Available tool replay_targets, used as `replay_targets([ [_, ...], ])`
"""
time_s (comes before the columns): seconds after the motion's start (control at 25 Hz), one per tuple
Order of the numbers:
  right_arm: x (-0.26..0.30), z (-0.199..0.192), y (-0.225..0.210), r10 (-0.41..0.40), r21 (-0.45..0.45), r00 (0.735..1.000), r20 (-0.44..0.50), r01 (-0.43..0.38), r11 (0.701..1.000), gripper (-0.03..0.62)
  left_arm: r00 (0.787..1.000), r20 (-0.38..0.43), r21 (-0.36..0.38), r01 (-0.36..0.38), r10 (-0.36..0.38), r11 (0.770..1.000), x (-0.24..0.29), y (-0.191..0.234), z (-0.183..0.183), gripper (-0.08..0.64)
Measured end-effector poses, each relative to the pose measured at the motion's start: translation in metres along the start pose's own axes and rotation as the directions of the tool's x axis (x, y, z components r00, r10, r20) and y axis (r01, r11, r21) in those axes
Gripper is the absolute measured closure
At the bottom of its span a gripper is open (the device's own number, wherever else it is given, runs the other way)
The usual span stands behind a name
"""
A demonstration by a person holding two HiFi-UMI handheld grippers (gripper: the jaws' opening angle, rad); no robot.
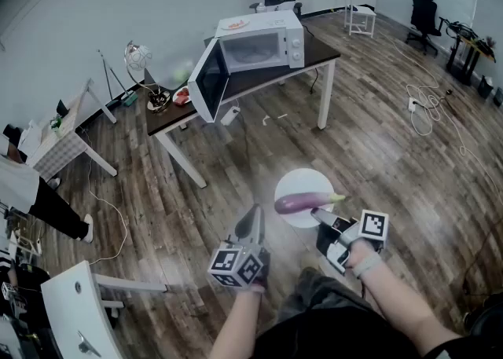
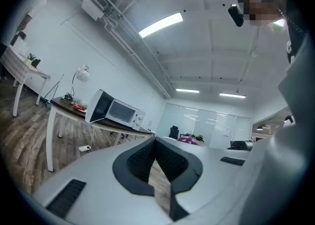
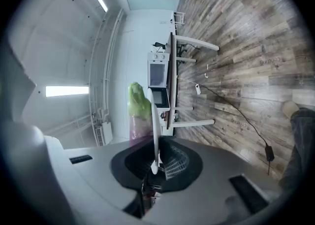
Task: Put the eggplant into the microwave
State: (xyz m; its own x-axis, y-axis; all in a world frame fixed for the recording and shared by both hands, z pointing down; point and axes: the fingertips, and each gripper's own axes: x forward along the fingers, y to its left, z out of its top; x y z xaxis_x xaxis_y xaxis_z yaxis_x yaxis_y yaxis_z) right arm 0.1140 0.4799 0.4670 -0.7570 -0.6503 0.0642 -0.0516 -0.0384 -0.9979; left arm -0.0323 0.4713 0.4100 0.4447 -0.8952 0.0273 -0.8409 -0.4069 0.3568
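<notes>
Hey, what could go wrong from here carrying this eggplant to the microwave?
The right gripper pinches the plate by its rim only, with the eggplant loose on top; a tilt might roll it off. The microwave has its door swung open, and the plate could clip it.

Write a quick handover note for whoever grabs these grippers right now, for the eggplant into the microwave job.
Left gripper: shut, empty, held out level.
Right gripper: shut on the rim of the white plate, with the eggplant lying on it.
Microwave: on the table ahead, door open.
Done: eggplant is up, carried on the plate.
Left: walk over and put the eggplant inside.
</notes>
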Motion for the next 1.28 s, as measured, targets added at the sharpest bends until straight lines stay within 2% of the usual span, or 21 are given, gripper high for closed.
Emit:
replay_targets([
  [0.52, 0.064, 0.074, -0.015, -0.046, 0.018, 0.998, -0.032, 0.046, 0.999, 0.575, 0.999, -0.038, 0.059, -0.019, 0.021, 0.998, 0.088, 0.039, -0.006, 0.568],
  [0.96, 0.121, 0.137, -0.023, -0.069, 0.037, 0.995, -0.066, 0.071, 0.997, 0.574, 0.996, -0.051, 0.057, -0.068, 0.071, 0.996, 0.15, 0.07, -0.004, 0.568],
  [1.28, 0.156, 0.178, -0.026, -0.062, 0.047, 0.994, -0.09, 0.067, 0.997, 0.572, 0.992, -0.024, 0.05, -0.121, 0.123, 0.991, 0.182, 0.094, 0.0, 0.568],
])
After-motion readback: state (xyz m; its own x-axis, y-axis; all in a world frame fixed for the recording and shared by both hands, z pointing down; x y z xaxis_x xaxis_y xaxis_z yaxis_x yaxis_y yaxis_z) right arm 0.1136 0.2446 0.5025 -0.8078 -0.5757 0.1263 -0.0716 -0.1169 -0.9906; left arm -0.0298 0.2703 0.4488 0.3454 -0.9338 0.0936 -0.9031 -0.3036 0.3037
